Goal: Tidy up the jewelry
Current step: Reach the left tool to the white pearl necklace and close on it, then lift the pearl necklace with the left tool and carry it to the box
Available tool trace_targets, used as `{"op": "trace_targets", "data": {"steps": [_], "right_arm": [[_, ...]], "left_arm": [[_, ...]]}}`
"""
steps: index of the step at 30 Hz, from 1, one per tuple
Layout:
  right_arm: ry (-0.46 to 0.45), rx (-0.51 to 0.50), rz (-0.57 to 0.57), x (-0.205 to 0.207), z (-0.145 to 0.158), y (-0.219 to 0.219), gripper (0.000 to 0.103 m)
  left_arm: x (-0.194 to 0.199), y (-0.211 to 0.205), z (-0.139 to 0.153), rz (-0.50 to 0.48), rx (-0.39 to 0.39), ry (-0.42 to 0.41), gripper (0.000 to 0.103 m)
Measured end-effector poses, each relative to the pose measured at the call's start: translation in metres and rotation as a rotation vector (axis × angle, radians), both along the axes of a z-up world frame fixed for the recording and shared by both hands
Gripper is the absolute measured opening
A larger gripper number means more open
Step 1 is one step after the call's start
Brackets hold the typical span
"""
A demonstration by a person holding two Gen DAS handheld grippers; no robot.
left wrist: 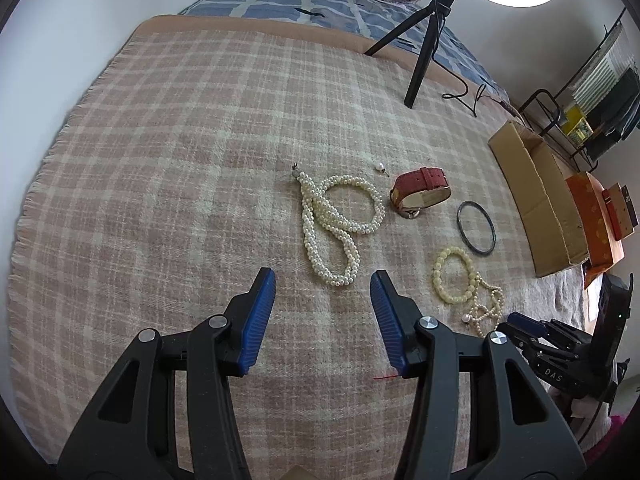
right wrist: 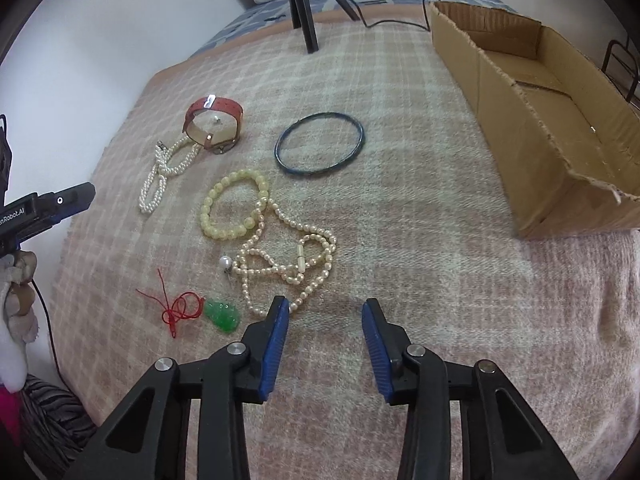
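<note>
Jewelry lies on a pink plaid blanket. A twisted white pearl necklace lies just ahead of my open, empty left gripper. Beside it are a red-strap watch, a dark bangle, a yellow bead bracelet, a thin pearl strand, a loose pearl earring and a green pendant on red cord. My right gripper is open and empty, its left finger close to the pearl strand. An open cardboard box sits at the right.
A ring light on a black tripod stands at the far edge with its cable. An orange box lies beyond the cardboard box. A metal rack stands at the far right. Folded bedding lies at the back.
</note>
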State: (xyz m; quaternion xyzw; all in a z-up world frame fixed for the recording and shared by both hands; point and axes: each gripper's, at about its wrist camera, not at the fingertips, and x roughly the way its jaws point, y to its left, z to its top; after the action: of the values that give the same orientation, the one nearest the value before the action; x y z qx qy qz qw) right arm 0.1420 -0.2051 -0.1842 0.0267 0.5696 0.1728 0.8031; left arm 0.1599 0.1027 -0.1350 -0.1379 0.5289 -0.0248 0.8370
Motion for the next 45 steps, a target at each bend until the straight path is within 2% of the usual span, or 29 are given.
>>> {"op": "trace_targets", "data": {"steps": [6,7,13,18,20,22,32,35,36,38,40,45], "right_arm": [[0.003,-0.029,-0.014,0.008,-0.004,0.006,0.037],[0.001,-0.041,-0.011,0.009,-0.005,0.009,0.036],[-0.068,-0.184,0.069,0.011,-0.009,0.034,0.036],[-0.084,-0.214,0.102,0.012,-0.008,0.034,0.030],[-0.086,-0.224,0.102,0.013,-0.008,0.032,0.022],[-0.093,-0.243,0.105,0.012,-0.007,0.028,0.019],[-0.108,-0.264,0.107,0.009,-0.006,0.024,0.019],[-0.111,-0.263,0.114,0.010,-0.006,0.025,0.018],[-0.115,-0.263,0.116,0.009,-0.006,0.025,0.016],[-0.126,-0.276,0.121,0.008,-0.006,0.027,0.005],[-0.131,-0.281,0.118,0.008,-0.005,0.027,0.001],[-0.151,-0.252,0.102,0.008,0.002,0.023,0.001]], "left_arm": [[0.014,0.003,-0.014,0.013,-0.002,0.032,0.049],[0.017,0.003,-0.018,0.016,0.000,0.039,0.045],[0.031,0.006,-0.031,0.035,-0.018,0.071,0.043],[0.038,0.003,-0.044,0.028,0.028,0.096,0.043],[0.039,0.005,-0.049,0.031,0.035,0.109,0.043],[0.040,0.005,-0.052,0.026,0.042,0.116,0.043],[0.054,-0.007,-0.060,0.015,0.120,0.094,0.043],[0.056,-0.002,-0.061,0.030,0.124,0.079,0.027],[0.056,0.001,-0.061,0.036,0.127,0.076,0.018],[0.055,0.010,-0.061,0.055,0.106,0.075,0.009],[0.056,0.017,-0.063,0.068,0.068,0.078,0.007],[0.050,0.033,-0.051,0.113,0.035,0.059,0.007]]}}
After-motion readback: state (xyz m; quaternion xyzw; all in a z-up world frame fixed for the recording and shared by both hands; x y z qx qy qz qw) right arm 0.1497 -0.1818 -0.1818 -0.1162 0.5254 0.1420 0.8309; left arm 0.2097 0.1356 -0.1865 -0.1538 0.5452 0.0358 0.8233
